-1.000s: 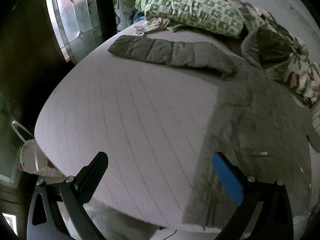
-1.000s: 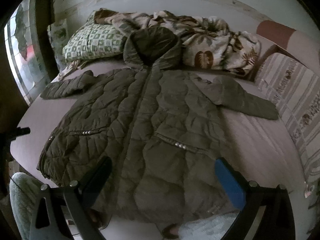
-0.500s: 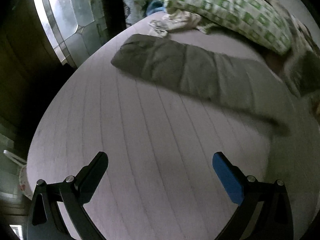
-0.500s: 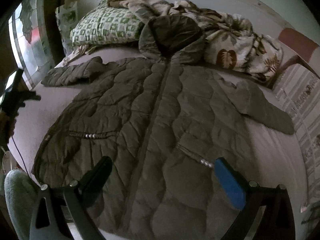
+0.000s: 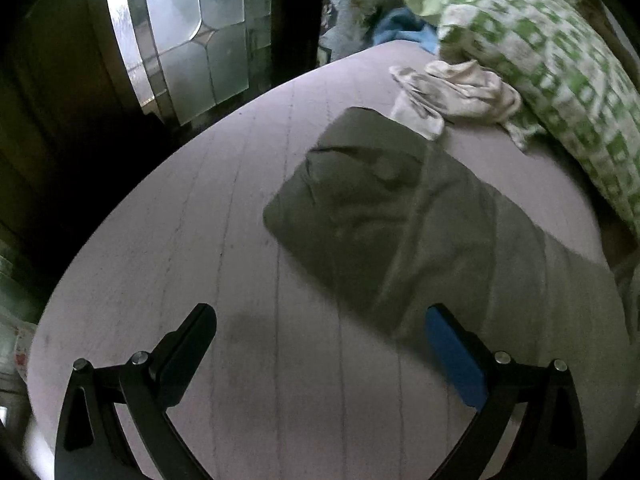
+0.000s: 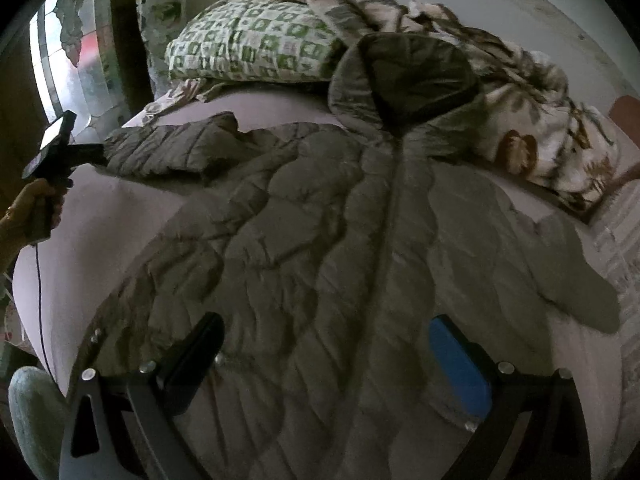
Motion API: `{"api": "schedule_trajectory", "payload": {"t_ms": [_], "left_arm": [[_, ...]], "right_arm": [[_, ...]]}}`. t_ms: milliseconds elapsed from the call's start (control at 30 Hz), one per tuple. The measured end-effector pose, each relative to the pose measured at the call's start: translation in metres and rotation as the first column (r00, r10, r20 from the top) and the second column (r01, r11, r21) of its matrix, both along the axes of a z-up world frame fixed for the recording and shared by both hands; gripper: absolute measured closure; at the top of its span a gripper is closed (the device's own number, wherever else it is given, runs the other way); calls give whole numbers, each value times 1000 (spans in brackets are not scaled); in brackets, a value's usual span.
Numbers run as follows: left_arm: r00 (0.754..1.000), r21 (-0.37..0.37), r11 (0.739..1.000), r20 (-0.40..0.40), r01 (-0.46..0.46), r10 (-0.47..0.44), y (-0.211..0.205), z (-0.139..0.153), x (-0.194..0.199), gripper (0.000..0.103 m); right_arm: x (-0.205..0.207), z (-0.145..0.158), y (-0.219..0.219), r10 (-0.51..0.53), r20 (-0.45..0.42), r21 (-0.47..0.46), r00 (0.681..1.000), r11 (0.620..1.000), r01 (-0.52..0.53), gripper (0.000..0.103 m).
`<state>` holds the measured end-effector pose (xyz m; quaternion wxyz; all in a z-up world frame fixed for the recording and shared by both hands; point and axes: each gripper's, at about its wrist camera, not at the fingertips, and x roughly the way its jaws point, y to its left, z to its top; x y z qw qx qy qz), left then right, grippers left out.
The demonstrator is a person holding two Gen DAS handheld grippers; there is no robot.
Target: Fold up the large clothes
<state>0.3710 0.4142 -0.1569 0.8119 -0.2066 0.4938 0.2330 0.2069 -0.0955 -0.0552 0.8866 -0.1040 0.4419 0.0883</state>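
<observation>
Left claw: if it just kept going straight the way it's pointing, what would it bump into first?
Probably the coat sleeve. The left claw is open over the bare bedsheet, and the sleeve's cuff end lies straight ahead between its fingers. Depth is hard to judge; pointed lower, it would meet the sheet first.

The quilted coat (image 6: 320,240) runs off the bottom edge of the right wrist view, so its hem cannot be seen, and in the left wrist view only one sleeve (image 5: 400,220) shows, smeared by motion blur. The green checked pillow (image 5: 540,52) is blurred and cut by the right edge. Whether the left gripper (image 6: 90,152) touches the cuff cannot be told.
</observation>
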Motion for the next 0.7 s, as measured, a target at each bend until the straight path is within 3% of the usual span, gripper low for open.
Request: {"api": "schedule_trajectory", "payload": {"t_ms": [267, 333, 367, 433, 500, 533, 700], "left_arm": [[999, 42, 998, -5, 44, -43, -1, -10, 29, 1], [997, 59, 996, 2, 71, -71, -8, -8, 30, 12], [997, 68, 994, 2, 83, -83, -13, -7, 33, 25], [996, 66, 993, -6, 92, -92, -17, -5, 34, 38], [993, 13, 993, 16, 113, -113, -18, 0, 33, 75], [992, -22, 992, 27, 125, -125, -17, 1, 33, 84], [990, -6, 992, 60, 130, -129, -21, 25, 24, 91]], "right_arm": [[43, -15, 21, 17, -17, -45, 1000, 999, -17, 0], [49, -17, 25, 21, -22, -42, 1000, 999, -22, 0], [54, -18, 29, 26, -20, -46, 999, 999, -26, 0], [61, -19, 34, 32, -14, -58, 999, 998, -33, 0], [71, -22, 40, 32, -13, -61, 999, 998, -33, 0], [74, -22, 41, 32, -16, -58, 999, 998, -33, 0], [97, -28, 51, 37, -41, -23, 998, 999, -38, 0]]}}
